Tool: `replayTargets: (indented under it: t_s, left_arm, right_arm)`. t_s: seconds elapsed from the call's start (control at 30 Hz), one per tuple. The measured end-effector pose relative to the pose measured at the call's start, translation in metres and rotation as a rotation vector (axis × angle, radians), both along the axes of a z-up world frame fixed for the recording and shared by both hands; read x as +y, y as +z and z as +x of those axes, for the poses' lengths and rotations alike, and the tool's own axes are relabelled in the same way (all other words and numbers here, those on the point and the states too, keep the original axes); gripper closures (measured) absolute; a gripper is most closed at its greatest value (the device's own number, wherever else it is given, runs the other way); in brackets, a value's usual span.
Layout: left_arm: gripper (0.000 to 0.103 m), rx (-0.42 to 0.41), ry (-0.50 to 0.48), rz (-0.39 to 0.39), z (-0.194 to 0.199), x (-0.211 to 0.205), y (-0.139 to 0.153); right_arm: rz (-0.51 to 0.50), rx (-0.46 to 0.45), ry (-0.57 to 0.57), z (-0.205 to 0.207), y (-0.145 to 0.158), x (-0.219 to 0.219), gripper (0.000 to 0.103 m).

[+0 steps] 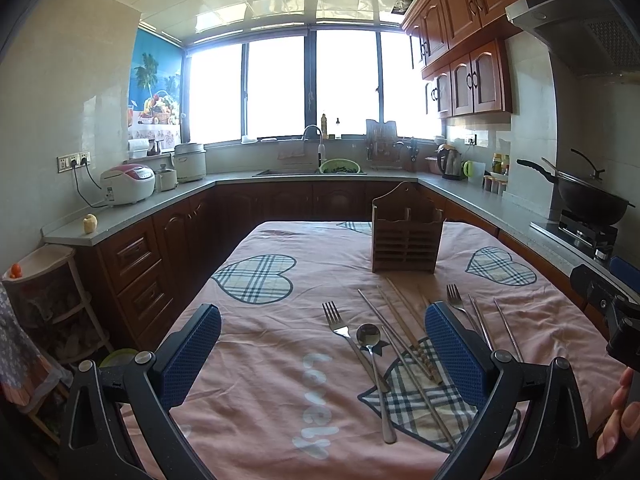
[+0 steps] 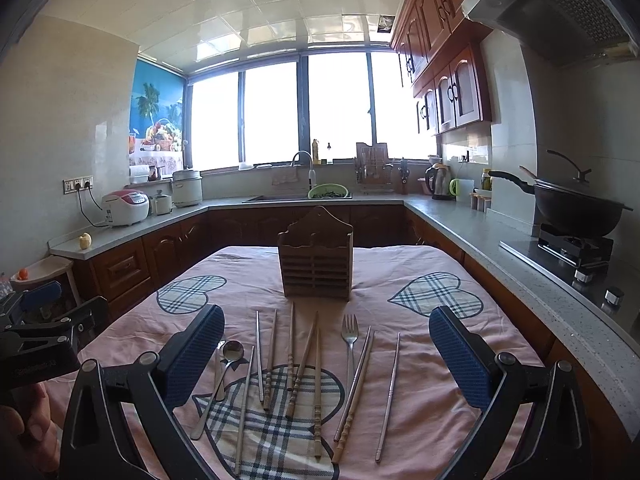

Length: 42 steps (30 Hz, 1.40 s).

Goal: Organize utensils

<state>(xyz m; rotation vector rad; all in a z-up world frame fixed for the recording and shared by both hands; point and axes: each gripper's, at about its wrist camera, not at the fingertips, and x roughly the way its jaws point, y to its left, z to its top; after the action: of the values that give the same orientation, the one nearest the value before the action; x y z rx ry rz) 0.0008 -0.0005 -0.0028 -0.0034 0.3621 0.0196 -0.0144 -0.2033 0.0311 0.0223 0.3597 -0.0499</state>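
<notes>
The wooden utensil holder [image 2: 316, 258] stands upright on the pink tablecloth [image 2: 416, 412], bare cloth on both its sides. In front of it, towards the cameras, lie two forks [image 2: 350, 336], one spoon [image 2: 232, 350] and about ten chopsticks [image 2: 316, 384]. The right gripper [image 2: 326, 354] hangs over them, jaws spread wide, gripping nothing; the left gripper [image 1: 322, 350], likewise agape, has the spoon and one fork between its fingers
</notes>
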Motion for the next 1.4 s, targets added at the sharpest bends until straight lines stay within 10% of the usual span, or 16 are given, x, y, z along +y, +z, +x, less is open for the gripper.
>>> replayTargets:
  t_s: [1.03,1.4]
  left_arm:
    - [0.001,0.02,-0.01,-0.004,0.008,-0.002,-0.004]
    - [0.001,0.199,-0.055,-0.054,0.065,0.006,-0.008]
  right_arm:
    - [-0.004,-0.005,0.02,0.0,0.001,0.005,0.0]
    - [0.05,0.092,0.053,0.03,-0.011,-0.008,0.001]
